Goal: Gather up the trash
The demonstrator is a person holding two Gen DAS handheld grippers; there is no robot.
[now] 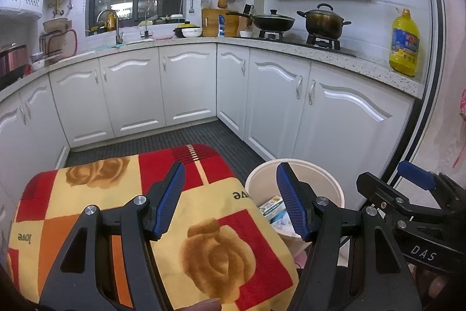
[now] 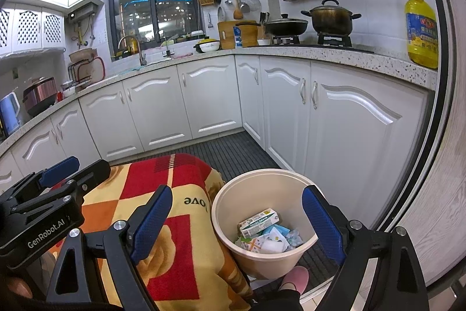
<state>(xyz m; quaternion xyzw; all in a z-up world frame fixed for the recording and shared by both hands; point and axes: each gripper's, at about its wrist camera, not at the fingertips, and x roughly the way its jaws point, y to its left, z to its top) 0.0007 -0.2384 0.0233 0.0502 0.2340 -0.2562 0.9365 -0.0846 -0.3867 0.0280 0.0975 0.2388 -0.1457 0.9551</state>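
Both released tools, left (image 1: 230, 200) and right (image 2: 237, 219), hover empty; only right view shows bin (image 2: 221, 212) trash (image 2: 263, 232) fully.

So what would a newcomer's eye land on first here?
Probably the loud red-and-yellow rose-print cloth covering a low surface in the foreground. Next, the cream trash bin beside it on the dark floor, holding a small carton and wrappers. Both grippers are open and empty.
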